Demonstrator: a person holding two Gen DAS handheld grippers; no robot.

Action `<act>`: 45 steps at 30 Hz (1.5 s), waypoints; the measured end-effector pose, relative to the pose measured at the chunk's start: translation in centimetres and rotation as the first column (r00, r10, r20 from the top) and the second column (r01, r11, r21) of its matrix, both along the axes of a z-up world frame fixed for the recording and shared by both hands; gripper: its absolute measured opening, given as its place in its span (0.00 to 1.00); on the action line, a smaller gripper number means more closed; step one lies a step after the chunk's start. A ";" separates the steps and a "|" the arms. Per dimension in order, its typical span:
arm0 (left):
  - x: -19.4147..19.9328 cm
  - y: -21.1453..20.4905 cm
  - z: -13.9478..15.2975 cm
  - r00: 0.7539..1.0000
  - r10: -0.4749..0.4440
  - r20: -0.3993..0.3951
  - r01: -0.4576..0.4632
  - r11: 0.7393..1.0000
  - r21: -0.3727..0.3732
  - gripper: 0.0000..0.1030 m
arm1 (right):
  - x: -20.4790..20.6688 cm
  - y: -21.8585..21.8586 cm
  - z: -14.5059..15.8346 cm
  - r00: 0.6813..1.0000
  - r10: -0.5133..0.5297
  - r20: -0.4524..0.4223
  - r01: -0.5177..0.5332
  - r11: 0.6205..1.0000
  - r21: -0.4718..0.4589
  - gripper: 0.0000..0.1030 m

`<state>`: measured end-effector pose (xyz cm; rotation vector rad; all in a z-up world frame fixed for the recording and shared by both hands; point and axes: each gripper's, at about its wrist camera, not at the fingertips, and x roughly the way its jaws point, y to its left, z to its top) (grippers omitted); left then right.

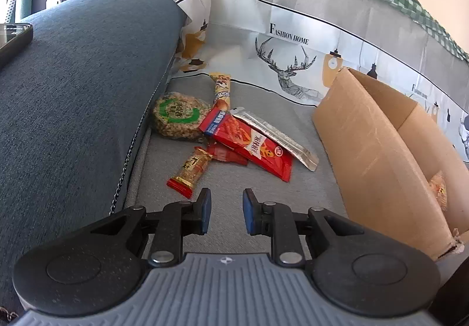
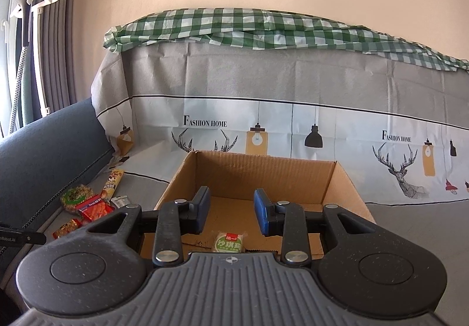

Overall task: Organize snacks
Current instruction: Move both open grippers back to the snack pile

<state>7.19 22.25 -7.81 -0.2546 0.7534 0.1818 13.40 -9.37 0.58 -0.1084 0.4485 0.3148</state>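
Left wrist view: left gripper [image 1: 225, 210] jaws narrowly apart, holding nothing, above grey seat [image 1: 263, 202]. Ahead lies snack pile [image 1: 222, 132]; cardboard box [image 1: 372, 150] stands right of it. Right gripper [image 2: 231, 213] jaws parted, empty, over green-labelled snack [image 2: 229, 242] inside box.

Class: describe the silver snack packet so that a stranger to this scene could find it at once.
Find the open cardboard box on the grey seat. Left of it lies a heap of snacks. The silver packet lies slantwise across the big red packet, the heap's only plain metallic wrapper.
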 end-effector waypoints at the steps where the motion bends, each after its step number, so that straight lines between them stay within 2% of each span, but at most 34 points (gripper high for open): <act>1: 0.1 0.0 -0.1 1.000 0.006 -0.003 -0.006 1.000 0.000 0.25 | 0.0 0.0 0.0 1.000 -0.001 -0.001 0.001 1.000 0.001 0.34; 6: 1.1 0.4 -0.5 0.999 0.038 -0.025 -0.037 0.999 0.019 0.26 | 0.1 0.1 0.0 1.000 0.004 -0.006 -0.004 1.000 -0.002 0.35; 10: 2.4 0.3 -1.0 0.997 0.052 -0.055 -0.049 0.997 0.051 0.35 | 0.0 0.4 -0.1 1.000 0.017 -0.007 -0.017 1.000 -0.016 0.35; 18: 4.6 0.5 -2.6 0.987 0.092 -0.132 -0.078 0.991 0.108 0.41 | 0.0 0.4 -0.1 1.000 0.018 -0.013 -0.019 1.000 -0.013 0.39; 23: 5.3 0.8 -3.2 0.981 0.116 -0.154 -0.098 0.988 0.122 0.52 | 0.1 0.5 -0.2 1.000 0.023 -0.019 -0.023 1.000 -0.010 0.39; 25: 5.6 0.9 -3.5 0.977 0.127 -0.168 -0.106 0.986 0.131 0.62 | 0.2 0.6 -0.2 0.999 0.025 -0.021 -0.025 1.000 -0.010 0.39; 31: 6.6 1.2 -4.4 0.970 0.141 -0.197 -0.115 0.984 0.139 0.64 | 0.2 1.0 -0.4 0.999 0.037 -0.027 -0.037 0.999 -0.020 0.39; 40: 7.5 1.2 -4.7 0.972 0.138 -0.189 -0.112 0.983 0.142 0.64 | 0.7 1.2 -0.8 0.998 0.037 -0.051 -0.038 0.999 -0.032 0.39; 45: 7.7 1.4 -4.8 0.976 0.131 -0.176 -0.108 0.985 0.136 0.64 | 0.5 2.0 -1.1 0.996 0.071 -0.047 -0.074 0.995 -0.069 0.39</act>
